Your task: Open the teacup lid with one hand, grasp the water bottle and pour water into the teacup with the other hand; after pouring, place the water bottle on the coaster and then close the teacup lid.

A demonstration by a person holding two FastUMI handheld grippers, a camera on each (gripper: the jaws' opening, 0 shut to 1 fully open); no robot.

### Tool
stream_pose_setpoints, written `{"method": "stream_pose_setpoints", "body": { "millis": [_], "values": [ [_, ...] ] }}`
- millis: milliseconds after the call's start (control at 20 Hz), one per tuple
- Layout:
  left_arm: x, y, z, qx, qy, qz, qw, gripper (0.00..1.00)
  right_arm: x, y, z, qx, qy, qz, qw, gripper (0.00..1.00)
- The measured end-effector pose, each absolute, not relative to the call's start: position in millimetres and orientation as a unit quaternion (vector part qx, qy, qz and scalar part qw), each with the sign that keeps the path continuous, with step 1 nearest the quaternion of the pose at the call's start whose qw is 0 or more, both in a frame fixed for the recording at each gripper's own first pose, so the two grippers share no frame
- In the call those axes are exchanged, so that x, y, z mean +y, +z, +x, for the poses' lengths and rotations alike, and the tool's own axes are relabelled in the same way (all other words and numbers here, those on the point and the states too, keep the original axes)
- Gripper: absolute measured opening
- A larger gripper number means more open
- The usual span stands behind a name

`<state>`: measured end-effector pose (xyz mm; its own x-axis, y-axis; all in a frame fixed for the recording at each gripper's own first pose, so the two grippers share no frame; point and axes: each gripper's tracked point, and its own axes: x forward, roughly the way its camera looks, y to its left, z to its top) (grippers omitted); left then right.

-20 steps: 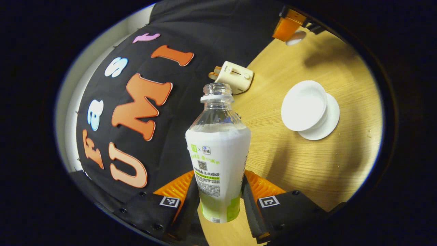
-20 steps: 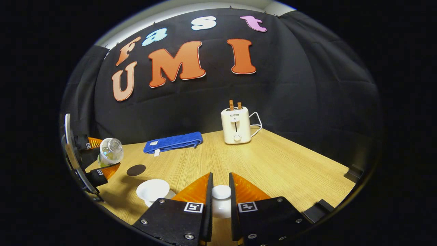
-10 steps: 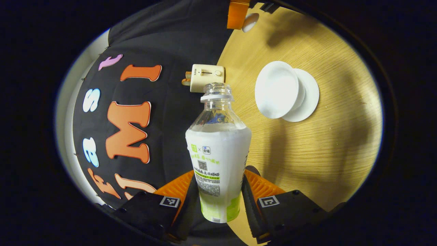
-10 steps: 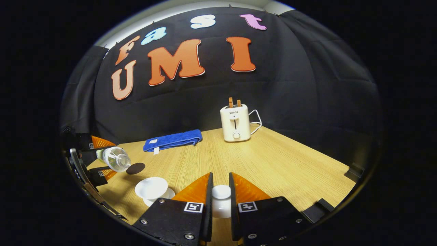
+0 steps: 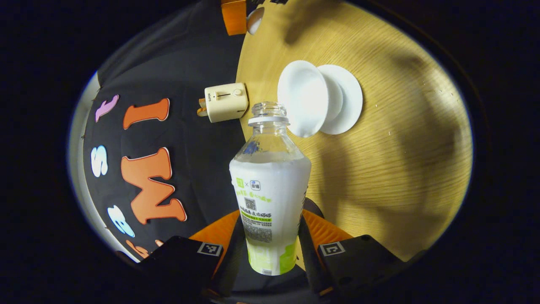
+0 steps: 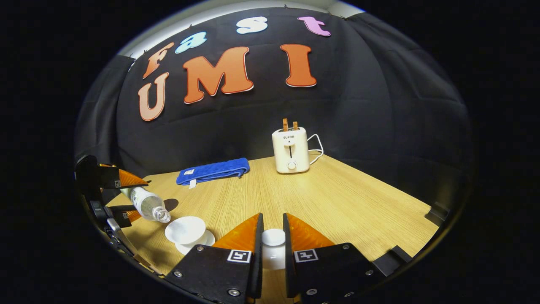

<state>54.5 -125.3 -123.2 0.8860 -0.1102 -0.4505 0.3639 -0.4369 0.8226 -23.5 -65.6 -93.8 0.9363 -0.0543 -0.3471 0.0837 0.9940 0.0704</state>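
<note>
My left gripper [image 5: 270, 230] is shut on a clear water bottle [image 5: 269, 185] with a white and green label and no cap. The bottle is tipped over, its open mouth [image 5: 267, 110] right by the rim of the white teacup [image 5: 303, 101] on its saucer [image 5: 348, 99]. In the right gripper view the bottle [image 6: 147, 202] slants down toward the teacup [image 6: 185, 229], held by the left gripper [image 6: 120, 198]. I see no water stream. My right gripper [image 6: 272, 219] is shut on the white teacup lid [image 6: 273, 238], held off to the cup's right. A dark round coaster [image 6: 171, 204] lies just behind the bottle.
A cream toaster [image 6: 290, 150] with its cord stands at the back of the wooden table [image 6: 346, 202]. A folded blue towel [image 6: 213, 171] lies at the back left. The black cloth wall closes the far side.
The left gripper has tipped the bottle further and carried its mouth from beside the coaster over to the teacup's rim. The right gripper with the lid has stayed put.
</note>
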Motion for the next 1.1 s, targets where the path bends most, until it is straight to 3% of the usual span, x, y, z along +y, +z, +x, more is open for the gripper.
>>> {"method": "stream_pose_setpoints", "body": {
  "millis": [350,400,450,1000,1050,1100],
  "values": [
    [-135,-117,58,0.068,-0.226,0.859,0.455,0.69,-62,-95,-23,0.179,-0.031,0.04,0.983,0.23],
    [-136,-117,58,0.068,-0.226,0.864,0.445,0.7,-63,-94,-23,0.179,-0.031,0.04,0.982,0.18],
    [-137,-116,58,0.068,-0.226,0.869,0.435,0.69,-63,-95,-24,0.18,-0.031,0.04,0.982,0.23],
    [-158,-108,49,0.042,-0.232,0.908,0.347,0.69,-68,-99,-26,0.186,-0.033,0.039,0.981,0.23],
    [-159,-107,49,0.038,-0.232,0.91,0.34,0.68,-70,-99,-28,0.186,-0.033,0.039,0.981,0.18],
    [-161,-107,50,0.034,-0.231,0.913,0.334,0.68,-70,-100,-27,0.187,-0.034,0.04,0.981,0.23]
  ]
}}
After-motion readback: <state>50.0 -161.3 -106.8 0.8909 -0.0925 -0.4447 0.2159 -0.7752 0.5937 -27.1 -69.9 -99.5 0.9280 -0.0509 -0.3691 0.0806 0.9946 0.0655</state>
